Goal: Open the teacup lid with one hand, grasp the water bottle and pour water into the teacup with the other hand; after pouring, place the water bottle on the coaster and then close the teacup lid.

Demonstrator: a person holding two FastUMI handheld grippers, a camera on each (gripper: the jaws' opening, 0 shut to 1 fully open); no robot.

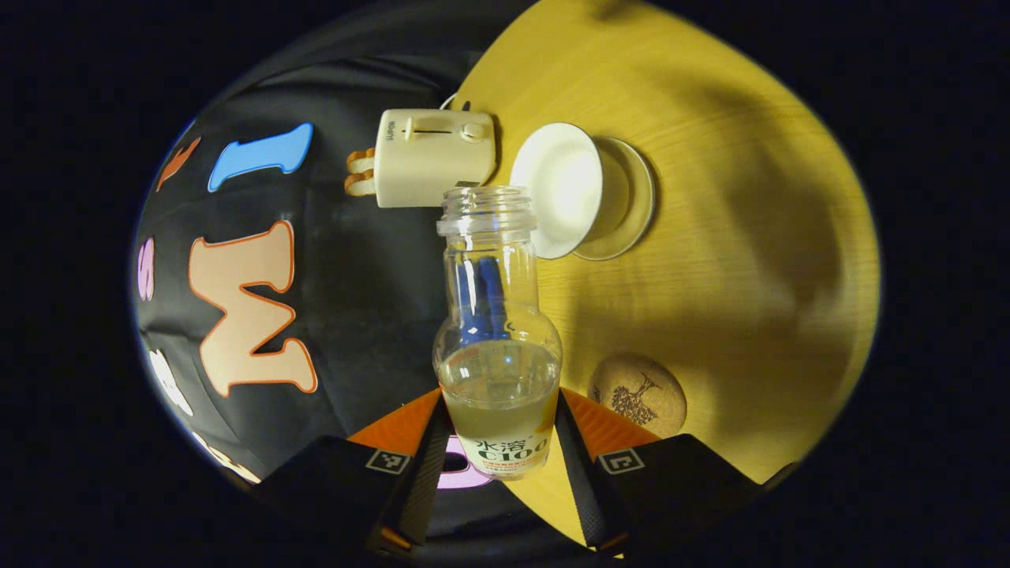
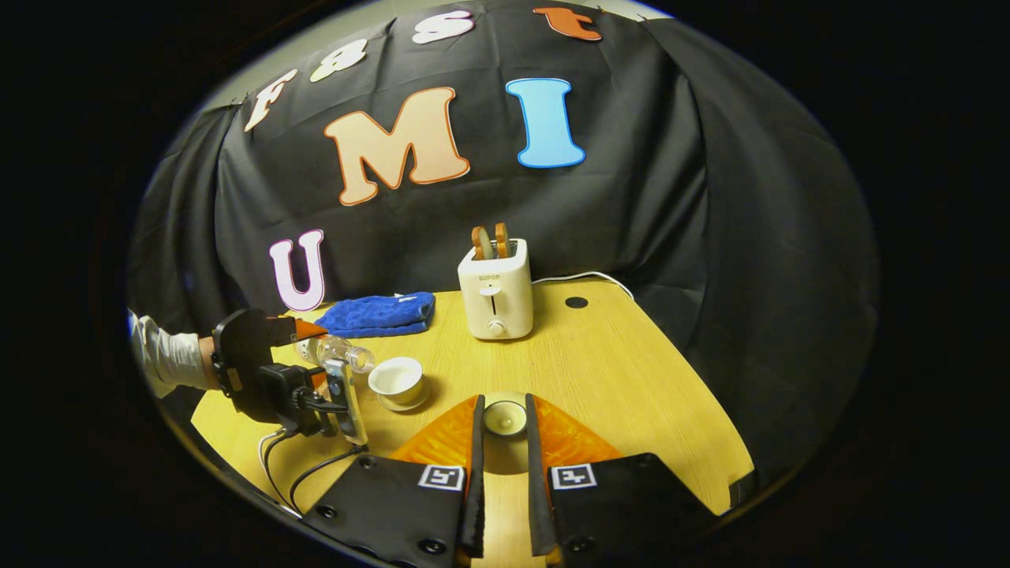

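Open yellow wooden worktop (image 2: 631, 371) lies right of the white teacup (image 2: 397, 379); the cream toaster (image 2: 496, 296) and blue cloth (image 2: 379, 314) crowd the back.

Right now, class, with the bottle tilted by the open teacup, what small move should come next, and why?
Probably tip the water bottle a little further: the left tongs grip it, its mouth sits at the teacup's rim, yet the water remains low in the body. The right tongs hold the lid clear.

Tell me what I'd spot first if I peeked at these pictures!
A clear bottle held by the left gripper is tipped toward a white teacup on the yellow table. The right gripper holds the cup's lid; behind stands a toaster with bread.
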